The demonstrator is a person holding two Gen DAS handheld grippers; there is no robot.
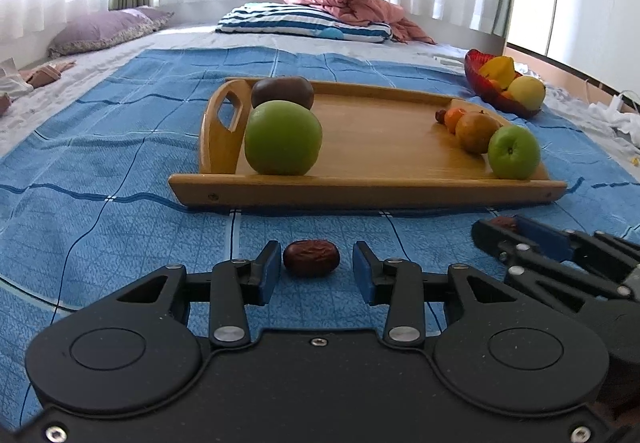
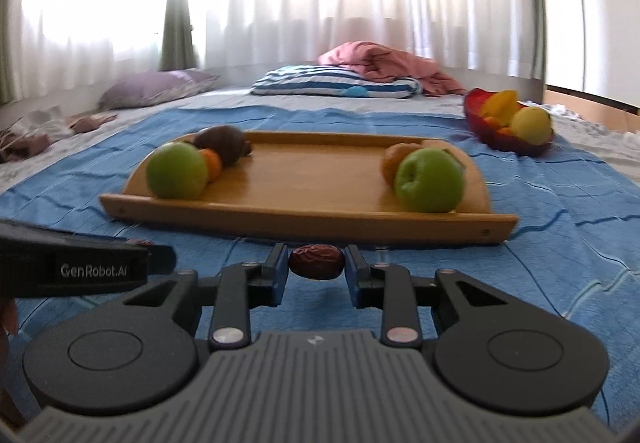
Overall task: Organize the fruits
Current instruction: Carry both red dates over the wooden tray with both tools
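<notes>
L gripper (image 1: 312,269) open w/ a date (image 1: 311,257) between its pads – R gripper (image 2: 316,268) clamped on another date (image 2: 316,261).

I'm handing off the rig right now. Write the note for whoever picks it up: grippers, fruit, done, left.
Left gripper: open, fingers either side of a red date lying on the blue cloth, not gripped.
Right gripper: shut on a second date.
Wooden tray: two green apples and other fruit sit at its ends.
Red bowl holds more fruit.
Left: place both dates.
</notes>
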